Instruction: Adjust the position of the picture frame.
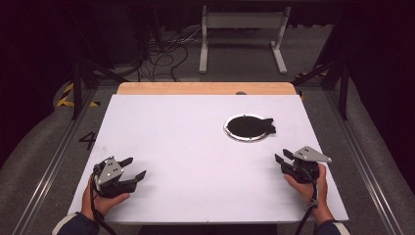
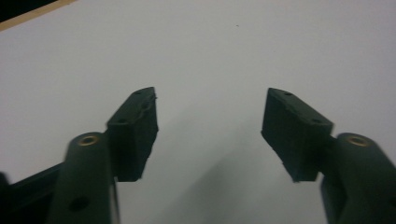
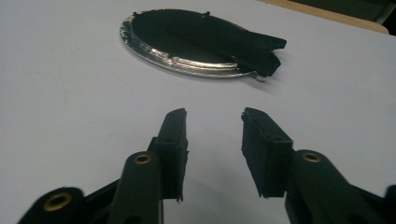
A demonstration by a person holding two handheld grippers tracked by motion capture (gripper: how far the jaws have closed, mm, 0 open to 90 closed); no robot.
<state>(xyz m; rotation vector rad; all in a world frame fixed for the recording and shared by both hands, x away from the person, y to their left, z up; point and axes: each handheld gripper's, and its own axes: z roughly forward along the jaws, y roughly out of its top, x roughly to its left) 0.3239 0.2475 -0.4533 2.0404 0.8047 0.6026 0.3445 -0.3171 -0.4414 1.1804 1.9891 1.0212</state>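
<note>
White table (image 1: 195, 161), seen from above. I hold 2 tongs low over its near edge. The left tongs (image 1: 133, 168) sit at the near left corner in my left hand (image 1: 105, 196); their jaws stand wide apart with bare table between them, gripping nothing. The right tongs (image 1: 283, 157) sit at the near right in my right hand (image 1: 308, 186); their jaws are parted, less widely, and also hold nothing.

The 1 container is a shallow round plate (image 1: 234, 133) with a shiny silver rim, lying flat on the far right part of the table, well apart from both tongs. In it lies a black cloth (image 1: 247, 126) that covers its floor; 1 corner of the cloth (image 3: 261, 49) spills over the rim onto the table on the right side. The right gripper view looks straight at the plate (image 3: 140, 39), beyond the jaw tips.
</note>
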